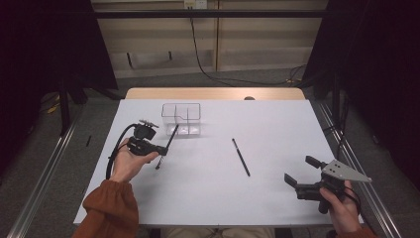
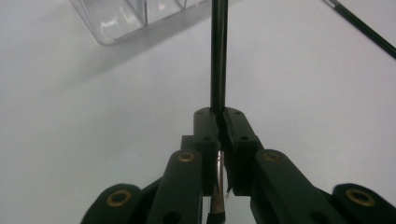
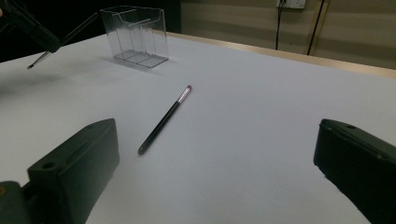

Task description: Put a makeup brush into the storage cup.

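The left tool (image 1: 159, 151) is clamped on a slim black brush (image 1: 168, 143) whose long axis runs straight ahead toward the clear organizer (image 1: 182, 119) just beyond its far end, while the right tool (image 1: 301, 171), jaws apart, hovers well away.

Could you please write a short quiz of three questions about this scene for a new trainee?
1. True or false: the left gripper is shut on a black brush.
2. Which best describes the right gripper? A) shut on a brush B) jaws wide apart, nothing between them C) inside the organizer
3. Fill in: the second brush lies flat on the white ____.

Key: 1 true; 2 B; 3 table. The clear organizer stands beyond the left gripper.
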The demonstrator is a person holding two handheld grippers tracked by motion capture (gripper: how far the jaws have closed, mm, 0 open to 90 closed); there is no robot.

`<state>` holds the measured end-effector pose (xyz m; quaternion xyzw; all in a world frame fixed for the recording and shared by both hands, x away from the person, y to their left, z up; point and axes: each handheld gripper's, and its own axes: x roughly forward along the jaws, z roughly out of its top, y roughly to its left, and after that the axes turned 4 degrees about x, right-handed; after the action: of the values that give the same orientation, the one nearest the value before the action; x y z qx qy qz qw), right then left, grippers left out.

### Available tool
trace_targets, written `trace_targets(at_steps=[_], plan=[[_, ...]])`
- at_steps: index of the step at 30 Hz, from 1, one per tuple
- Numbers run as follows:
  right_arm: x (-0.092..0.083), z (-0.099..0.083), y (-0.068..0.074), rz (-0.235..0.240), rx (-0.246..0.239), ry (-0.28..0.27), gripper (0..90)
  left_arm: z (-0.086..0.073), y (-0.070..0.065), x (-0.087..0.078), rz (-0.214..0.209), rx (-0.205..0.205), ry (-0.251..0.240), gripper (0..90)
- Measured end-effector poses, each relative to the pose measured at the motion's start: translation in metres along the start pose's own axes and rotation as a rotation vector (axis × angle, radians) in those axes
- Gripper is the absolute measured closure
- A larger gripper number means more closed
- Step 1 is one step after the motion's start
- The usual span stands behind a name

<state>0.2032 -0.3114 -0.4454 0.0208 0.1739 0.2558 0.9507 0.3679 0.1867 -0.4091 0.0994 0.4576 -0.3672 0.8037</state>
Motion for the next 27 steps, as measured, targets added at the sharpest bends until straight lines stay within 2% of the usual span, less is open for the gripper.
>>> trace_targets(at_steps=[6,10,11,12,13,18,19,20,21,22,24,25,27], plan=[[0.000,0.000,0.000,0.000,0.001,0.000,0.0,-0.002,0.000,-0.001,0.004,-0.007,-0.034,84.9],[0.000,0.000,0.000,0.000,0.001,0.000,0.0,-0.003,-0.001,-0.005,-0.004,-0.002,-0.100,84.9],[0.000,0.000,0.000,0.000,0.001,0.000,0.0,-0.003,-0.001,-0.007,-0.024,0.022,-0.121,84.9],[0.000,0.000,0.000,0.000,0.001,0.000,0.0,-0.003,-0.001,-0.007,-0.024,0.022,-0.121,84.9],[0.000,0.000,0.000,0.000,0.000,-0.001,0.0,-0.004,-0.002,-0.009,-0.025,0.035,-0.143,84.9],[0.000,0.000,0.000,0.000,0.000,-0.001,0.0,-0.006,-0.005,-0.013,-0.044,0.042,-0.231,84.9],[0.000,0.000,0.000,0.000,0.000,-0.001,0.0,-0.006,-0.005,-0.013,-0.044,0.042,-0.231,84.8],[0.000,0.000,0.000,0.000,0.000,-0.002,0.0,-0.007,-0.005,-0.015,-0.046,0.054,-0.275,84.9],[0.000,0.000,0.000,-0.001,0.000,-0.002,0.0,-0.007,-0.005,-0.015,-0.046,0.054,-0.275,84.8],[0.000,0.000,0.000,0.000,0.000,-0.002,0.0,-0.009,-0.005,-0.018,-0.039,0.058,-0.319,84.9],[0.000,0.000,0.000,0.000,0.001,-0.002,0.0,-0.010,-0.005,-0.019,-0.040,0.057,-0.333,84.8],[0.000,0.000,0.000,0.000,0.001,-0.003,0.0,-0.011,-0.006,-0.021,-0.043,0.063,-0.370,84.9],[0.000,0.000,0.000,0.001,0.001,-0.003,0.0,-0.012,-0.006,-0.022,-0.045,0.068,-0.379,84.8]])
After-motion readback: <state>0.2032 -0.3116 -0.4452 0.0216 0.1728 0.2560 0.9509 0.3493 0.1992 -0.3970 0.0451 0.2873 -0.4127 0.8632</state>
